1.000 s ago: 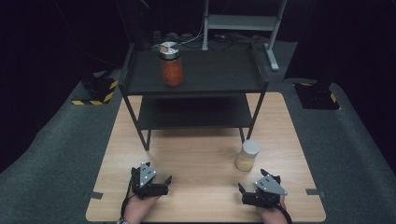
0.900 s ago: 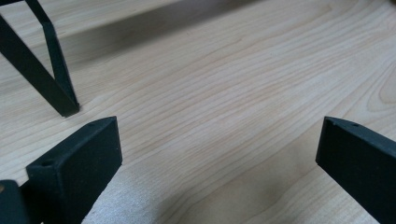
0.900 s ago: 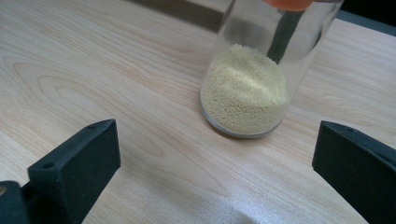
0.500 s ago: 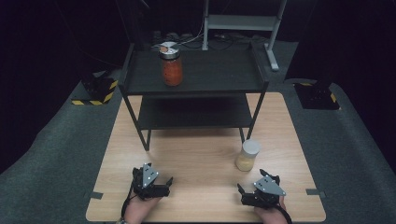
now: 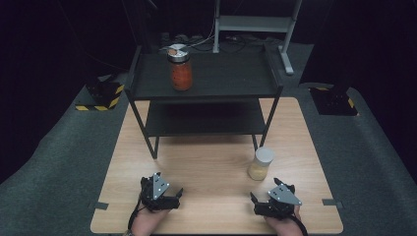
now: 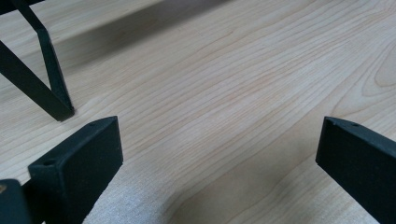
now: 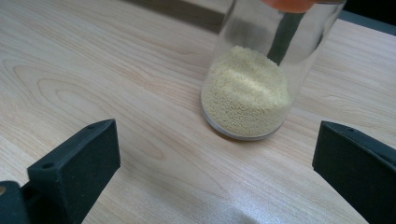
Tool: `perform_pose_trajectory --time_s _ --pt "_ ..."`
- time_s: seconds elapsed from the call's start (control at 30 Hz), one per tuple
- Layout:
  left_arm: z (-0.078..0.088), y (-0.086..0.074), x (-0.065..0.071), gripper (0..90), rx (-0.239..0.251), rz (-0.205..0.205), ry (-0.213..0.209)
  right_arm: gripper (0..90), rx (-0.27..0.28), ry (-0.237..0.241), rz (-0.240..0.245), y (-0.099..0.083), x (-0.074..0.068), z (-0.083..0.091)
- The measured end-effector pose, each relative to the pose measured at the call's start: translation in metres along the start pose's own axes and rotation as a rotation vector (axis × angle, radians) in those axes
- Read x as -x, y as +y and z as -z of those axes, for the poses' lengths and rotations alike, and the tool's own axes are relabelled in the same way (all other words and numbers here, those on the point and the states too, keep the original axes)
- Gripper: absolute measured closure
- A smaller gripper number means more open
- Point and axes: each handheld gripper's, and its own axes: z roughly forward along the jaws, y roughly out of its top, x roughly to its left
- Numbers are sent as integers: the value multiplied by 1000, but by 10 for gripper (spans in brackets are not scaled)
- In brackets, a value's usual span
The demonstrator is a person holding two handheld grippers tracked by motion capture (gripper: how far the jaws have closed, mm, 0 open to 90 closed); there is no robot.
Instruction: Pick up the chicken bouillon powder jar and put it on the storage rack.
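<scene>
Two tools rest low on a wooden tabletop (image 5: 211, 162) in the high view, each held by a hand entering from the bottom edge. The left tool (image 5: 173, 198) sits near the front edge, left of centre, its jaws spread and pointing right. The right tool (image 5: 256, 204) sits well apart from it on the right, jaws also spread and holding nothing. A jar (image 5: 260, 163) of pale grains with a light lid stands upright on the tabletop just beyond the right tool, close to the front right leg of a black rack (image 5: 206, 91). A second jar, the red jar (image 5: 181, 68), stands upright on the rack's top shelf, left of centre.

In the left gripper view, the left tool (image 6: 219, 154) shows both black jaws wide apart over bare wood grain, nothing between them. A rack leg (image 6: 51, 79) meets the tabletop at upper left, beyond the left jaw.

In the right gripper view, the right tool (image 7: 215, 154) also stands wide open and empty. The jar (image 7: 252, 88) stands upright ahead of it, a little right of the midline and clear of both jaws, its glass about a third full of fine cream-coloured grains.
</scene>
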Motion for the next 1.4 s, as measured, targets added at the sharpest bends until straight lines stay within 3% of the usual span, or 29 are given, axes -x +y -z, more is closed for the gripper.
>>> perform_pose_trajectory --time_s 0.83,1.4 --pt "1 -1 -1 7 6 -10 -9 0 129 -28 -33 8 3 21" --pt "1 -2 -2 7 9 -8 -14 0 196 -34 -60 24 11 17"
